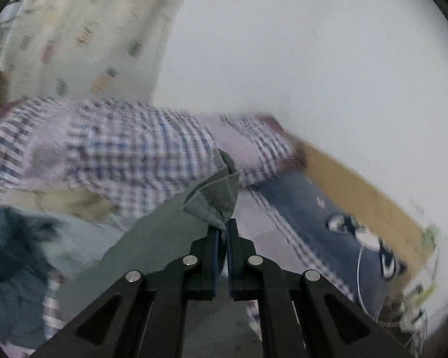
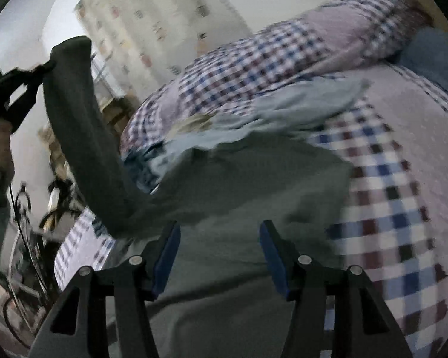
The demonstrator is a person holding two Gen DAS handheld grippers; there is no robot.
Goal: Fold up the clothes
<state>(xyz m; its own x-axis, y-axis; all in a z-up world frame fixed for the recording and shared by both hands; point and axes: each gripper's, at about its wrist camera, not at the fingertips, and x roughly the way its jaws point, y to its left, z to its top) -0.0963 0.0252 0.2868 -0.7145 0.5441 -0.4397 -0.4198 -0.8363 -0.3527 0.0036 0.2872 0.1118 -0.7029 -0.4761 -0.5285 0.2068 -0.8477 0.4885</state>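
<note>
A grey-green garment (image 1: 212,200) lies on the bed, and one corner of it is pinched in my left gripper (image 1: 222,229), which is shut on the fabric. In the right wrist view that same left gripper (image 2: 46,67) holds a long strip of the garment (image 2: 239,185) lifted high at the upper left. My right gripper (image 2: 219,238) hovers low over the flat part of the garment. Its blue pads (image 2: 167,253) stand well apart and press on nothing.
A checked quilt (image 1: 119,149) is bunched at the back of the bed. A light blue garment (image 2: 283,104) and a pile of bluish clothes (image 1: 12,253) lie nearby. A dark blue printed pillow (image 1: 328,232) sits against the wooden headboard (image 1: 367,197). Cables (image 2: 30,238) clutter the floor at left.
</note>
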